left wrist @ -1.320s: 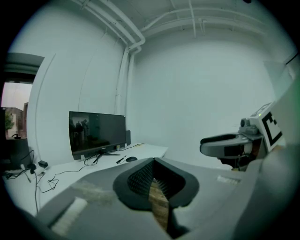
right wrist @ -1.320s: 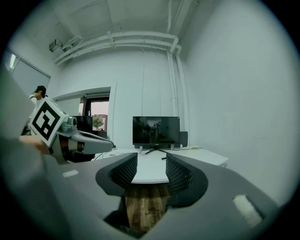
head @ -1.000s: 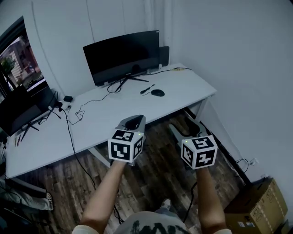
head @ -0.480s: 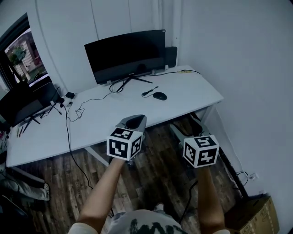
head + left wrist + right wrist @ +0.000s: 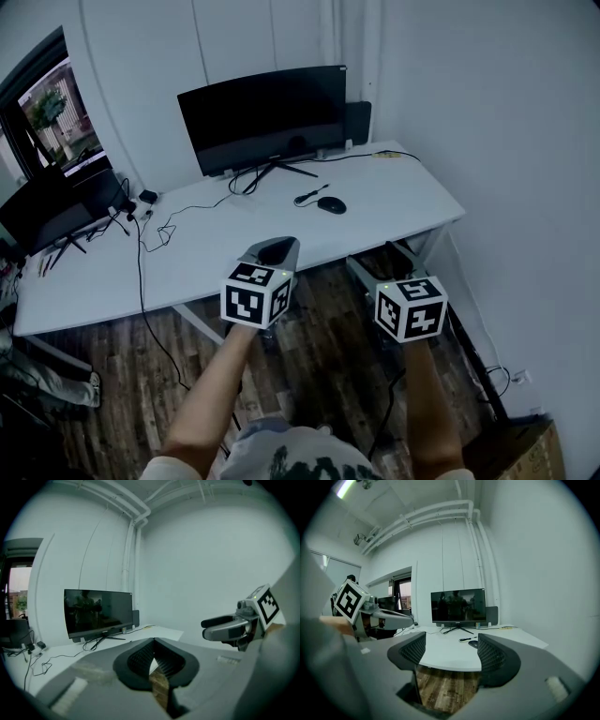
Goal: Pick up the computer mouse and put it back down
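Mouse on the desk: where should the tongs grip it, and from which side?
Likely across the mouse's two long flanks, coming down from above: it lies flat and low on the desk, so only its sides offer purchase. The right tongs, jaws just opening and empty, look nearer.

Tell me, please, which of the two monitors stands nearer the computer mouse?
The wide monitor just behind the mouse; the other monitor stands far off at the desk's left end.
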Motion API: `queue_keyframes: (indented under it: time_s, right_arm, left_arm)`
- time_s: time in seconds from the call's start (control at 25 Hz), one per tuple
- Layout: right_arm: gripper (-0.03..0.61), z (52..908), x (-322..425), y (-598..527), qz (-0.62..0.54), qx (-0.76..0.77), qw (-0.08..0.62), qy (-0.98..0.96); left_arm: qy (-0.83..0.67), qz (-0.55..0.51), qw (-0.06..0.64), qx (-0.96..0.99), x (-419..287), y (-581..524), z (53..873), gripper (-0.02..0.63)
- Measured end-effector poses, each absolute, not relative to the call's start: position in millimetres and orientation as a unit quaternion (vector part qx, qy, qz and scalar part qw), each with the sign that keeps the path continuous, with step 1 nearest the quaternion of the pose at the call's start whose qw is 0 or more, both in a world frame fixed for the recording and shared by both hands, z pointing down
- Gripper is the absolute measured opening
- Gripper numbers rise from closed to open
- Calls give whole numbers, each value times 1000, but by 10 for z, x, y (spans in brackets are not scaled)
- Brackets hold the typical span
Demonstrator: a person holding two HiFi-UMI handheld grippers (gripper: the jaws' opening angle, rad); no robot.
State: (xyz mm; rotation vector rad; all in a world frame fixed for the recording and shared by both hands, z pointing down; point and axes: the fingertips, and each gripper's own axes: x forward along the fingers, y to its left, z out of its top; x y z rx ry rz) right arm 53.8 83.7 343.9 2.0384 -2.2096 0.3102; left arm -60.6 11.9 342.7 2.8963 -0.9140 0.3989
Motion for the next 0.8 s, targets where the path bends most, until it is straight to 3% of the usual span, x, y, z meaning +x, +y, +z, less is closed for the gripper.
queue_keyframes:
  time_s: [0.8]
  right_arm:
    - [340, 3668, 878, -716, 110, 651, 84, -746]
  left_arm:
    - [-327, 111, 80, 935, -281, -1455, 3626, -2]
